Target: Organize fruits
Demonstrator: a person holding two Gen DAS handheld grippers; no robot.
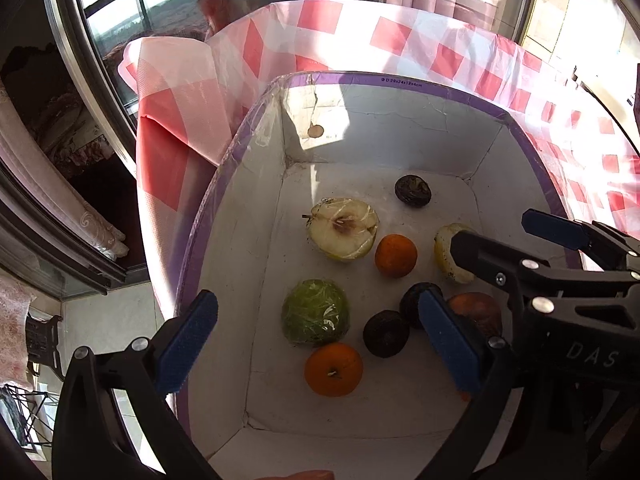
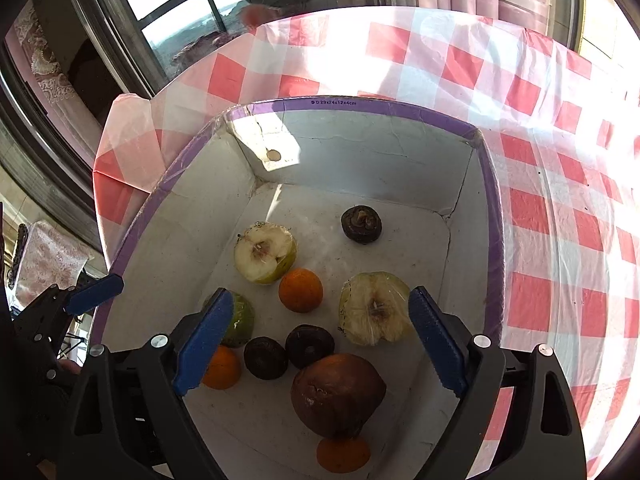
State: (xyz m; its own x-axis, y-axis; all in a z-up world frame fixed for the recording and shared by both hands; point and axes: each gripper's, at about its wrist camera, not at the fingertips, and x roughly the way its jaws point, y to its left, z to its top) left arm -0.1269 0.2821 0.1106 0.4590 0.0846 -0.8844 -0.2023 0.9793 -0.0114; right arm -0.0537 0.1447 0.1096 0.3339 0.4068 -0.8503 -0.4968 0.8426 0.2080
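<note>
A white box with a purple rim (image 1: 400, 80) (image 2: 360, 104) holds the fruit. My left gripper (image 1: 318, 344) hangs open above a green film-wrapped fruit (image 1: 315, 312) and an orange (image 1: 333, 369), touching neither. My right gripper (image 2: 320, 344) hangs open over two dark round fruits (image 2: 310, 346) and a large brown fruit (image 2: 336, 394), with nothing between its pads. A wrapped apple half (image 2: 374, 308) lies by its right finger. Another apple half (image 1: 342, 228), a second orange (image 1: 396, 255) and a third dark fruit (image 1: 413, 191) lie farther back.
The box stands on a red and white checked tablecloth (image 2: 560, 208). The cloth's left corner (image 1: 172, 128) is folded up against the box. A window with a dark frame (image 1: 80, 80) lies beyond the table's left edge, with floor below.
</note>
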